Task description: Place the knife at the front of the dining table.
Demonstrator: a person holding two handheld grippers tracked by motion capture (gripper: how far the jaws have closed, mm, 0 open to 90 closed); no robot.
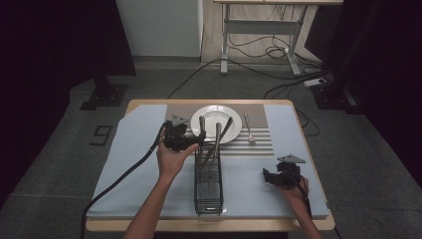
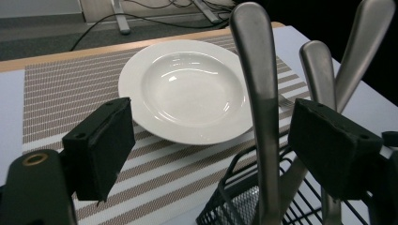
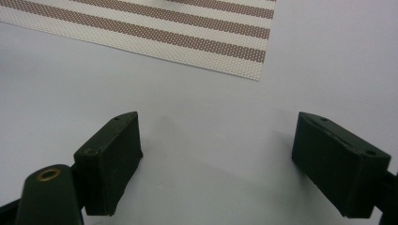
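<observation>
The left tool (image 2: pixel 211 140) was released around a steel handle (image 2: pixel 260 108) in the wire caddy (image 1: pixel 208 181) near the worktop's front edge. Stiff and slippery, it probably wanted a mid-handle grip. The right tool (image 3: pixel 225 159) was released, empty.

The utensil handles (image 2: pixel 263 117) hide their working ends inside the black wire caddy (image 2: pixel 234 197), whose base the bottom edge crops.

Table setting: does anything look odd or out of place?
Nothing is spilled or damaged. The plate sits upright on the striped placemat, a fork lies beside it, and the remaining cutlery leans in the wire basket.
</observation>
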